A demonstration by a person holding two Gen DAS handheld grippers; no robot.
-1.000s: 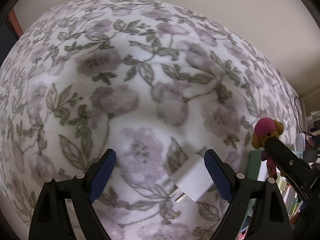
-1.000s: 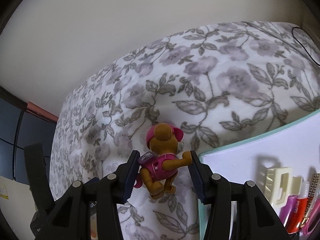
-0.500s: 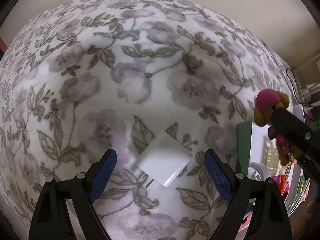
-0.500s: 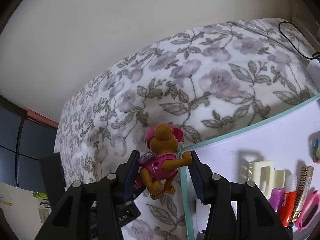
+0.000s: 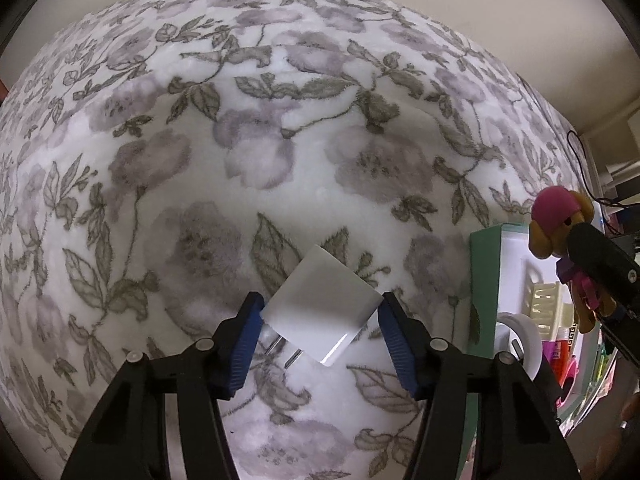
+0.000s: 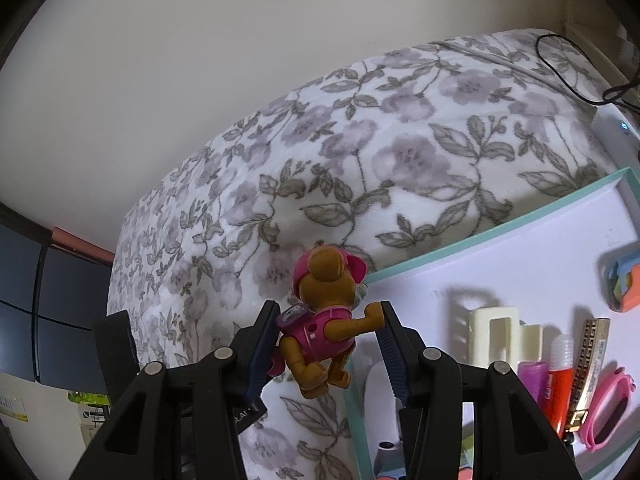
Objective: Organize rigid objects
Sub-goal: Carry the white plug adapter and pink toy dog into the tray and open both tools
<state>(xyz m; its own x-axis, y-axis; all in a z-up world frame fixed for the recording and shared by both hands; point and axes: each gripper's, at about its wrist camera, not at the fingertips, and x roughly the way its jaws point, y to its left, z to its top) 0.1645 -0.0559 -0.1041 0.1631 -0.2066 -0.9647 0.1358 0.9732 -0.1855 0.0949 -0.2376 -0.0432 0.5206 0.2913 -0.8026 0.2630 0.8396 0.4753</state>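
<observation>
A white plug charger point(image 5: 320, 312) lies on the flowered blanket point(image 5: 280, 140), prongs toward the camera. My left gripper point(image 5: 320, 302) points down over it and its jaws are closing; both blue pads touch the charger's corners. In my right gripper point(image 6: 328, 310), shut on its body, is a brown toy dog in a pink suit and cap point(image 6: 324, 320), hanging over the near left corner of the teal-rimmed white tray point(image 6: 500, 220). The left wrist view shows the same toy dog point(image 5: 554, 220) at the right, above the tray point(image 5: 484, 272).
In the tray lie a cream hair clip point(image 6: 496, 328), a red tube point(image 6: 560, 376), a gold harmonica point(image 6: 588, 364), a pink ring point(image 6: 608, 404) and an orange-and-blue item point(image 6: 624, 280). A black cable point(image 6: 568, 68) crosses the blanket's far right. A plain wall stands behind.
The left gripper slid over the charger and its jaws drew in from wide apart onto the charger's sides. The right gripper carried the toy dog rightward to the tray's corner.
</observation>
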